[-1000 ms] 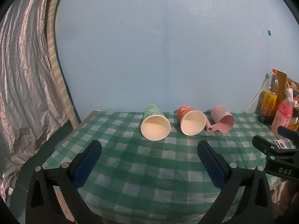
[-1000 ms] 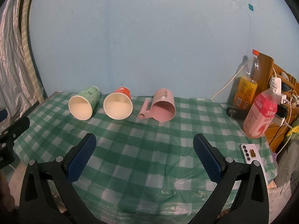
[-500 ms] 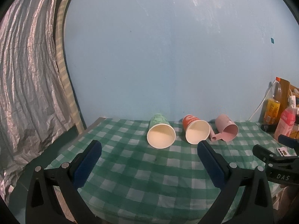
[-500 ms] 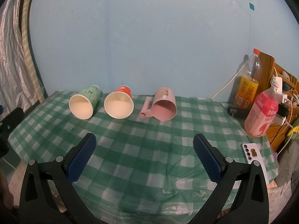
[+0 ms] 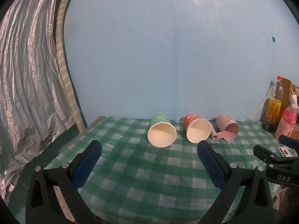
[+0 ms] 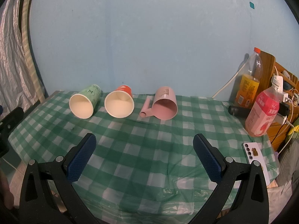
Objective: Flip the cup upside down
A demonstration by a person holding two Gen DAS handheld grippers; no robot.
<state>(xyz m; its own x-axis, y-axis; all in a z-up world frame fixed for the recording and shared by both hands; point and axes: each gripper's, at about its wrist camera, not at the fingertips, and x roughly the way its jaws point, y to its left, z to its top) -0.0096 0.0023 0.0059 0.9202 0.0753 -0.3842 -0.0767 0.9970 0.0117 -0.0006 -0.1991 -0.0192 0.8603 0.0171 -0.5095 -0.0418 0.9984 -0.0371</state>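
Both jaws spread wide, empty: left gripper [image 5: 149,147], right gripper [image 6: 143,140], at near table [image 6: 149,149] edge. Far ahead, lay sideways, mouths toward jaws: green paper cup [image 6: 85,102], red paper cup [image 6: 119,102], pink plastic handled cup [image 6: 165,104].

Three cups [image 6: 119,104] side by side on table [image 6: 149,149]; bottles [image 6: 261,112] at right.

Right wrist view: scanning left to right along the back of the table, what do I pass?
green paper cup → red paper cup → pink handled cup → orange drink bottle → pink drink bottle. All three cups lie on their sides, mouths toward the camera.
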